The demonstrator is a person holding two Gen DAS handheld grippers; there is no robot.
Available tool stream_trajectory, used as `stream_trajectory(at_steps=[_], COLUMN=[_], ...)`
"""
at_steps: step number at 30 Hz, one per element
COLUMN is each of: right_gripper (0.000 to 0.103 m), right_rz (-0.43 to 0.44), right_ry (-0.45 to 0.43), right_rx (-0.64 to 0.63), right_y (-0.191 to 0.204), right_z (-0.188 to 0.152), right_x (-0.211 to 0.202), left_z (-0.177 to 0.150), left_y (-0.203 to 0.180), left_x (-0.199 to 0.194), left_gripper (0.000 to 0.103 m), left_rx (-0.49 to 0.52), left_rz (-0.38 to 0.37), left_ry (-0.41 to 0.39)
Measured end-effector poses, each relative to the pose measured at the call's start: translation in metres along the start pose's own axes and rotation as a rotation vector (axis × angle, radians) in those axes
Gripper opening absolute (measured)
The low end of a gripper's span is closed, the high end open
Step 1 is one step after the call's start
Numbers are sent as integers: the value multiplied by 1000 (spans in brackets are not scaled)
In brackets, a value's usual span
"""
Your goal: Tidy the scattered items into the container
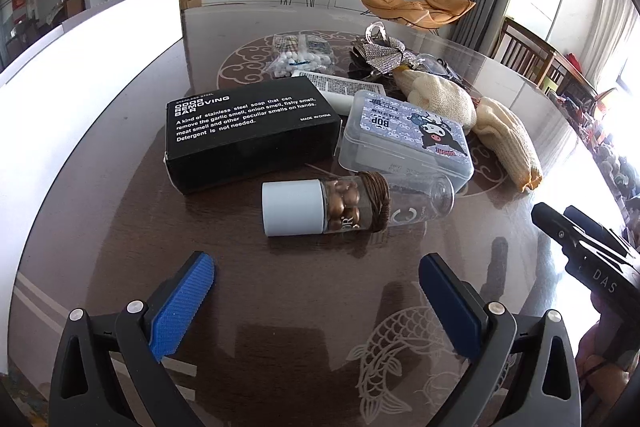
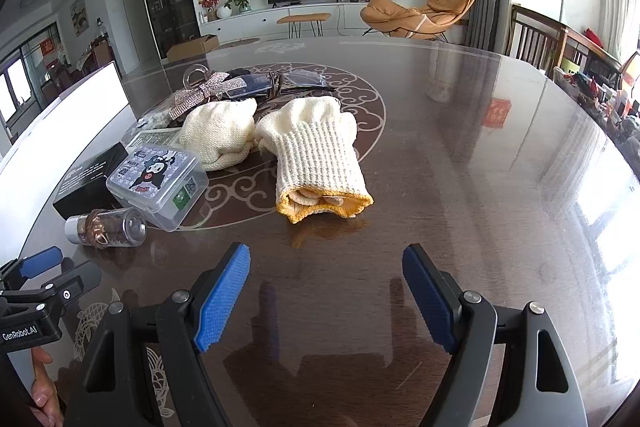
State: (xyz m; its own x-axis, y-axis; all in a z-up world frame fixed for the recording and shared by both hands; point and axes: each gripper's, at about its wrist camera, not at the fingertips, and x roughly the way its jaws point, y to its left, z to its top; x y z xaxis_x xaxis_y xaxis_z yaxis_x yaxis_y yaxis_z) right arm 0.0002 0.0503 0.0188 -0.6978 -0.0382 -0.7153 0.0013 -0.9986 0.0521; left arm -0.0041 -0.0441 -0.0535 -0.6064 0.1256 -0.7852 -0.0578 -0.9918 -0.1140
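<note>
Desk [image 1: 120,227]: dark, glossy, round, pale scroll and fish inlay. White container [image 1: 100,67] at its left edge, wall upright, well left of the pile.

Black box [image 1: 248,131] marked "ODOR REMOVING BAR" lies flat, nearest the container. Clear plastic case [image 1: 404,139] with cartoon label just right of it, touching or nearly so. Two cream knit gloves: one [image 2: 320,155] lies cuff toward me, yellow hem, right of the case; the other [image 2: 220,135] bunched just left of it, behind the case. Small bottle [image 1: 356,205] on its side in front of box and case, white cap pointing left, gold beads inside, brown cord round the middle. Far side of pile: bag of white beads [image 1: 300,59], rhinestone bow [image 2: 200,95], glasses – tangled, can't separate more.

My left hand-held gripper [image 1: 316,283] is released, wide, nothing between the pads, hovering just short of the bottle. My right hand-held gripper [image 2: 326,287] is also released and empty, aimed at the yellow-hemmed glove, apart from it.
</note>
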Motion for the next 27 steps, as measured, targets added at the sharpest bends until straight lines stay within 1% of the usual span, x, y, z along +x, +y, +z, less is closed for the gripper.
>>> stream_trajectory(at_steps=[4,6,8,10,16,20,24,27], right_gripper=[80,80,80,80,79,80,80,80], right_rz=[17,26,32,35,42,44,48,52], right_ry=[12,16,13,8,14,18,24,32], right_rx=[1,-1,2,5,7,13,15,12], right_y=[0,0,-1,-1,0,-2,-2,-2], right_z=[0,0,0,0,0,1,1,1], right_x=[2,3,2,2,3,4,4,6], left_z=[-2,-1,2,4,10,11,12,13], left_y=[1,2,4,4,-4,-5,-1,10], left_x=[3,5,5,1,-4,-6,-6,-7], left_gripper=[103,103,103,103,103,103,103,103], left_rx=[62,70,49,36,83,95,102,83], left_rz=[67,91,89,86,141,149,170,189], left_ry=[29,43,53,44,28,27,29,30])
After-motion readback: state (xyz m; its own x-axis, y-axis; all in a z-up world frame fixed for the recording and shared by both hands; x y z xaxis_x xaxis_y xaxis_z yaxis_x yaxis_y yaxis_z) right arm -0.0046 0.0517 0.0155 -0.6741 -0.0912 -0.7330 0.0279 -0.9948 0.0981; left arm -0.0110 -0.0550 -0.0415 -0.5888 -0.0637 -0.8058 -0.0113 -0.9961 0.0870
